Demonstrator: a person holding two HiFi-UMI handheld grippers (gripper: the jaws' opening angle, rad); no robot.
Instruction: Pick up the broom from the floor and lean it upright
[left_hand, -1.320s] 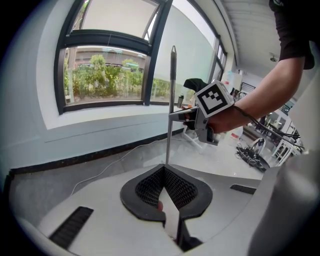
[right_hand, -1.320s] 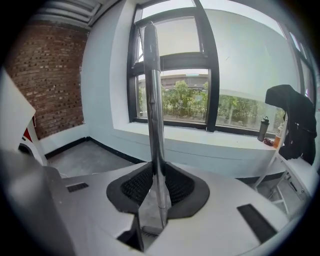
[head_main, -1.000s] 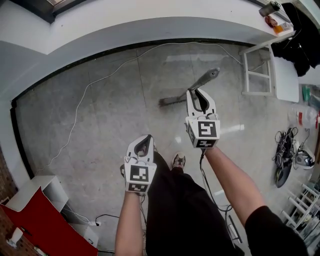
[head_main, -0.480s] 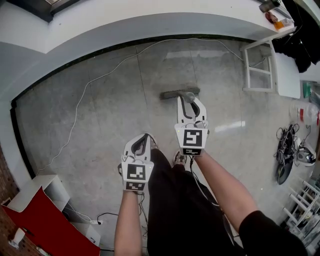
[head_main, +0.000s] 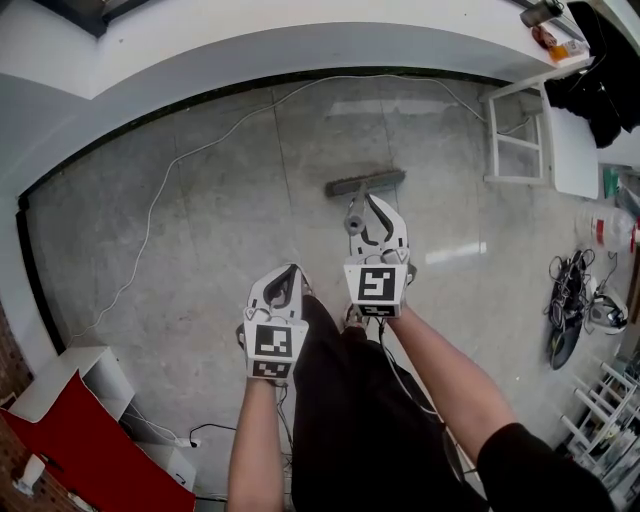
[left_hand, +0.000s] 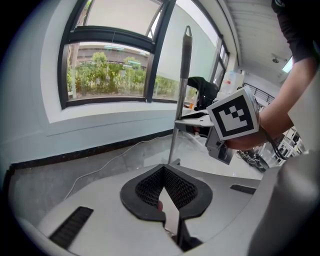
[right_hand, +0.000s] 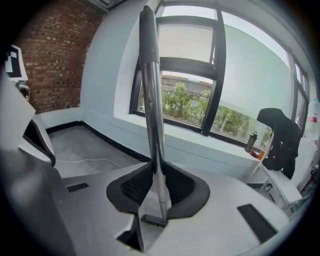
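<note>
Broom (right_hand: 151, 100), upright, slim grey metal handle

Right tongs (right_hand: 154, 172) clamp upright broom handle (right_hand: 150, 90).

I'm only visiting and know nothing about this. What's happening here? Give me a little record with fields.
Right tool: closed on the broom handle
Broom position: upright, its head at the bottom, near the floor
Left tool: closed, holding nothing
Also on floor: white cable
</note>
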